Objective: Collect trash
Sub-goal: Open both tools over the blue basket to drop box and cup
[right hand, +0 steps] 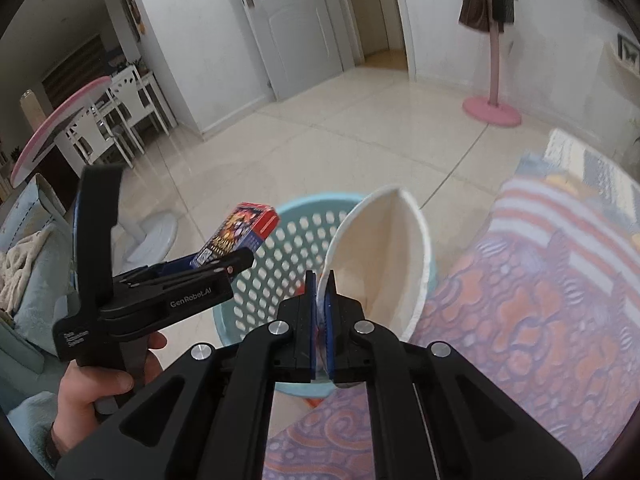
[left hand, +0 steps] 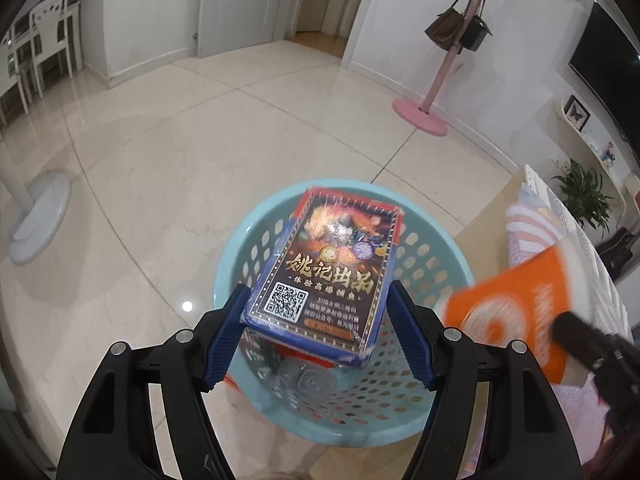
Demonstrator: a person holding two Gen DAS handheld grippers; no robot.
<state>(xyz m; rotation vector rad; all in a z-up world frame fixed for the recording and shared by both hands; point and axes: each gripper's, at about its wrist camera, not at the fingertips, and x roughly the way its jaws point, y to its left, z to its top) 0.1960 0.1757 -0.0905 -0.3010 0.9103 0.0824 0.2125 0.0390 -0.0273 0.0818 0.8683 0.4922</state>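
Left claw [left hand: 316, 320] gripping card box [left hand: 328, 272], right claw [right hand: 321, 300] pinching cup [right hand: 384, 256]

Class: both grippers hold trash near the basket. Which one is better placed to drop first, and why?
Left. The left gripper holds the card box directly above the blue basket; the right gripper's paper cup hangs nearer the rim.

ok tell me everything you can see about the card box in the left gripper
The blue and red printed cardboard card box is a flat rectangular pack wrapped in clear film, with gold Chinese lettering, fiery artwork and a QR code on its face. The left gripper clamps its near end by the long sides. It tilts above the light blue perforated plastic basket, not touching it.
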